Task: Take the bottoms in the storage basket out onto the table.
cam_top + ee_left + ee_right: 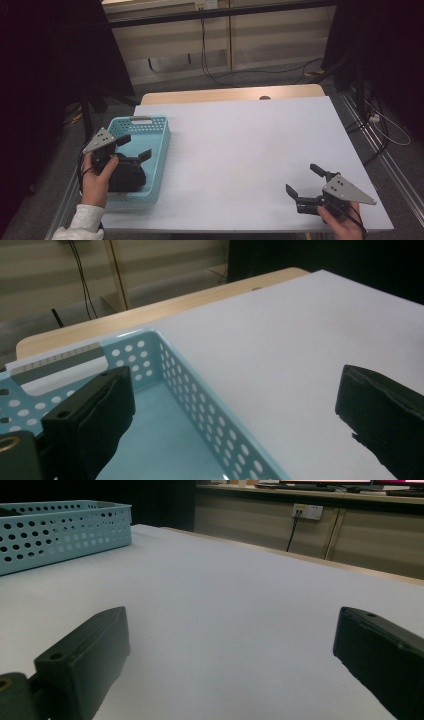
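Hovering over the near end of the blue basket, the left gripper stands with its jaws wide apart and nothing between them; in the left gripper view one jaw hangs inside the basket while the other sits out past the right wall, over the white counter; the basket itself rests at the left edge of the counter, its far handle end pointing away from the person, and what can be seen of its floor looks bare; the right gripper waits well apart at the near right corner, jaws likewise wide and empty, low over the counter, with the basket far off in its view; the likeliest trouble is that the left gripper straddles the perforated wall, so a careless drop would knock a jaw onto the rim and shove or tip the light basket; since it lies so close to the counter's left edge, a sideways push could send it over; a pinch on the thin wall alone could also flex it and let it slip; the trailing cable near the left hand might snag the basket's near corner
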Action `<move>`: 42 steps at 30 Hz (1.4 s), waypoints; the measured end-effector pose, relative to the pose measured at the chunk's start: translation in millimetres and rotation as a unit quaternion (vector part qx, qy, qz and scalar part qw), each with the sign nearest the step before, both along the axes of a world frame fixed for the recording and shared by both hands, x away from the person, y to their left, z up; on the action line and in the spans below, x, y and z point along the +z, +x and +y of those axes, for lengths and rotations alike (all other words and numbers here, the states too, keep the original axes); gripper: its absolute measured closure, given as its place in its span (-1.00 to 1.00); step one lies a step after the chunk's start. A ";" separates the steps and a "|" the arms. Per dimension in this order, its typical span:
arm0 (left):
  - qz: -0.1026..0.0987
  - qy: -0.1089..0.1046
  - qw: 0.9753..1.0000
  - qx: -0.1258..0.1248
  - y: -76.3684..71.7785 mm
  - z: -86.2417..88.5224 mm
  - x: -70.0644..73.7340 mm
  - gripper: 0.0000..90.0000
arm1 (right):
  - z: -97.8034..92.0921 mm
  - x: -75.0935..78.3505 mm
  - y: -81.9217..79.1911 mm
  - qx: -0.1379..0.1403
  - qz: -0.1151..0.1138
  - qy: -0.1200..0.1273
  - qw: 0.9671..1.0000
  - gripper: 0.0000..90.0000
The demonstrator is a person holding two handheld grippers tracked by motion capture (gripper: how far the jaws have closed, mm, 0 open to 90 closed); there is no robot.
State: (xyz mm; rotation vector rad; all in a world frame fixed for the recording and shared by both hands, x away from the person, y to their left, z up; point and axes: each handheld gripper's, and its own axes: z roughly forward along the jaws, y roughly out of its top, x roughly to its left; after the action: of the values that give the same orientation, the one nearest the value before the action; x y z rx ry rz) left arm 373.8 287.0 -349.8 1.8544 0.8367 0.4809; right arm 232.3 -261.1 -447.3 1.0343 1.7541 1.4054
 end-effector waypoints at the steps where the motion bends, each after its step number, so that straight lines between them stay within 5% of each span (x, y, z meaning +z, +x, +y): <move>1: 0.003 0.005 1.000 0.001 1.7 2.1 -0.7 -0.94 | 0.1 0.0 0.0 0.000 0.000 -0.001 1.000 -0.99; 16: 0.049 0.054 0.997 0.013 20.7 28.3 -14.4 -0.93 | 1.8 -0.8 0.6 0.006 0.004 -0.004 1.000 -0.99; 25: 0.081 0.091 0.992 0.017 31.4 39.4 -22.8 -0.92 | 3.3 -1.2 0.6 0.011 0.007 -0.005 1.000 -0.99; 29: 0.095 0.120 0.988 -0.001 36.2 41.3 -27.7 -0.92 | 4.3 -1.5 0.9 0.015 0.008 -0.008 1.000 -0.99; 42: 0.147 0.170 0.974 0.002 47.2 46.1 -52.7 -0.88 | 4.9 -1.6 0.4 0.018 0.009 -0.009 1.000 -0.99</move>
State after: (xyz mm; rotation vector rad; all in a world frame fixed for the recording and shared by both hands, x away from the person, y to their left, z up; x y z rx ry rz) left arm 421.0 333.1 -402.5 2.2795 1.0017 0.3738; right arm 232.6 -256.2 -448.8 1.0138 1.8032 1.4048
